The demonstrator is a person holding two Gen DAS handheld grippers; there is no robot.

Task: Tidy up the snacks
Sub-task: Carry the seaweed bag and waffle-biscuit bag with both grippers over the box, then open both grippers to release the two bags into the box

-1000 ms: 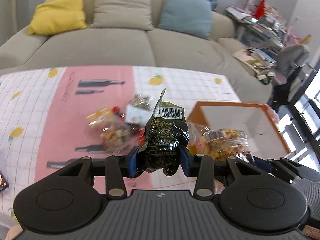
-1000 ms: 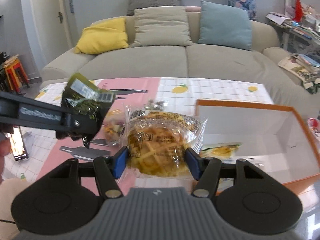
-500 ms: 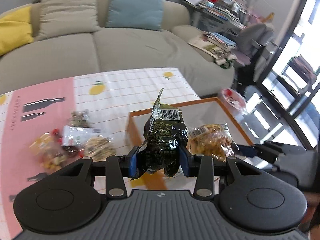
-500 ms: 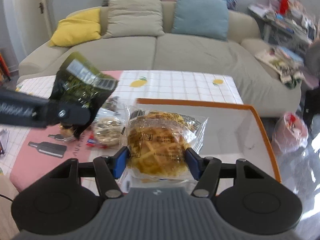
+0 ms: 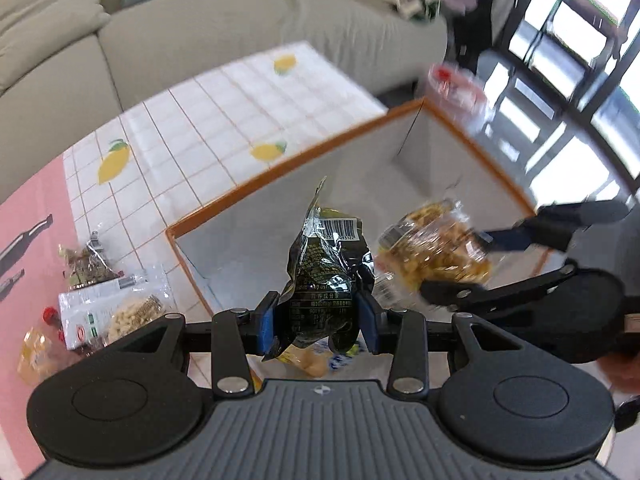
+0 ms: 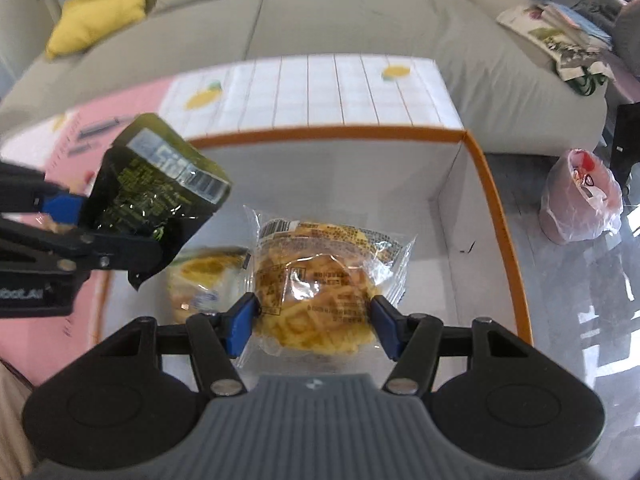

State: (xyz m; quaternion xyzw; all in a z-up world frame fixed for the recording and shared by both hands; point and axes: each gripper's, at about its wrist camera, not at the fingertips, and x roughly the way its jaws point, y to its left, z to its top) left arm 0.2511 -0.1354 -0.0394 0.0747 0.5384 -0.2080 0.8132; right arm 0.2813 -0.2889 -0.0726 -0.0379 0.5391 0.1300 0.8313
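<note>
- Left wrist view: the left hand-held gripper [image 5: 316, 322] is clenched on a dark green snack packet [image 5: 326, 276], which hangs above the near end of the orange-rimmed box [image 5: 280, 176].
- To do this step well, I judge the packet should be carried further past the near wall and lowered toward the box floor before the jaws let go, so it does not catch on the rim or fall back onto the surface [image 5: 224, 120].
- The right hand-held gripper [image 5: 460, 268] shows at the right, gripping a clear-wrapped yellow pastry [image 5: 436, 250] over the box; keeping the two hands apart should avoid a knock.
- Count here: one box, two snacks held, one yellow snack partly visible beneath the fingers, and about four loose packets [image 5: 104, 300] outside the box on the left, though blur makes that uncertain.
- Right wrist view: the right hand-held gripper [image 6: 312, 326] grasps the pastry [image 6: 320, 288] by its sides, above the box floor [image 6: 432, 264].
- A release low and toward the bare right part of the floor looks safest.
- One yellow snack [image 6: 204, 276] already lies in the box at the left; the dark green packet [image 6: 160, 196] hangs over it.
- Count here: three snacks, one box, two hand-held grippers.
</note>
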